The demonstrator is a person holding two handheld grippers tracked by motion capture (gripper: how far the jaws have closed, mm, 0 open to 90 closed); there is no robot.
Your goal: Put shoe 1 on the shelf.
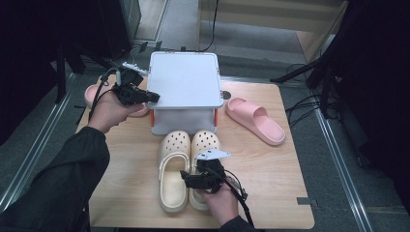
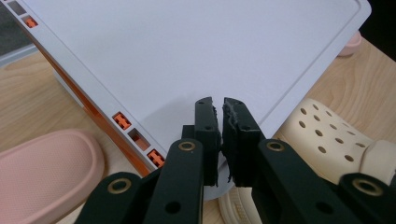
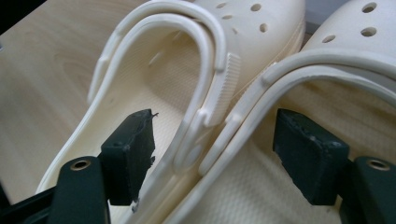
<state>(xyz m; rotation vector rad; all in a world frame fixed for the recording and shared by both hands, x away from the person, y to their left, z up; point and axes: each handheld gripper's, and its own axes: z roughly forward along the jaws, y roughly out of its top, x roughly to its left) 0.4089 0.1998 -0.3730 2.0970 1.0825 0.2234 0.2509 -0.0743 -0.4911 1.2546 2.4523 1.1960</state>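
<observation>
Cream clogs (image 1: 188, 169), pair, lower centre of the table (image 1: 270, 193). Right tongs (image 1: 193, 180): jaws wide, straddling both inner sides, not pressing. Left tongs (image 1: 153, 97): almost shut, apparently pinching the grey box lid (image 1: 183, 79) at upper left. Advice: pinch both adjoining walls squarely before lifting.

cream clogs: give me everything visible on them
The cream clogs are a matched pair, soft foam or rubber by the look, with holes over the toes and a heel strap each. They lie side by side, touching, soles down on the wooden table, toes toward the grey box. The right tool stands open astride their two adjoining inner walls, one jaw inside each clog, not pressing.
</observation>
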